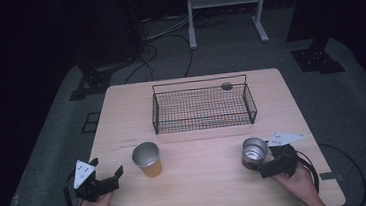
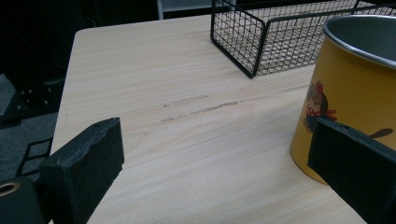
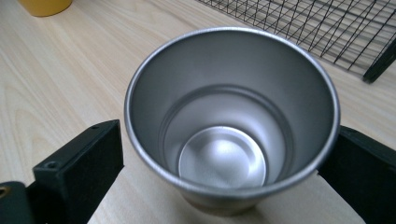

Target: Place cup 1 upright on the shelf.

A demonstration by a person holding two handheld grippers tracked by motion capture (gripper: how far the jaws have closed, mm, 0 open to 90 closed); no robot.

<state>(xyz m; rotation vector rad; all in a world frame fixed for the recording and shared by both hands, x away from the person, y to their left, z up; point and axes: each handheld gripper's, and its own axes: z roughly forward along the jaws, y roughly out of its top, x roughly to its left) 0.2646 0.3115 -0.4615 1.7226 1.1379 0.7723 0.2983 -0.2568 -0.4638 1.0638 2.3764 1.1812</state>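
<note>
- Steel cup (image 3: 232, 121) stood upright, mouth up, on the table's (image 1: 203, 181) right side, between the right gripper's (image 1: 271, 163) jaws, which flanked its walls; whether they touched was unclear.
- Two cups in all: a yellow cup (image 1: 147, 159) stood upright left of centre.
- Left gripper (image 1: 102, 183) gaped wide, empty, just beside the yellow cup.
- One wire basket (image 1: 202, 106) sat behind.

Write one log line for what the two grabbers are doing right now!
left gripper: open, beside yellow cup | right gripper: jaws around steel cup, grip unclear | wire basket: behind both cups
</note>
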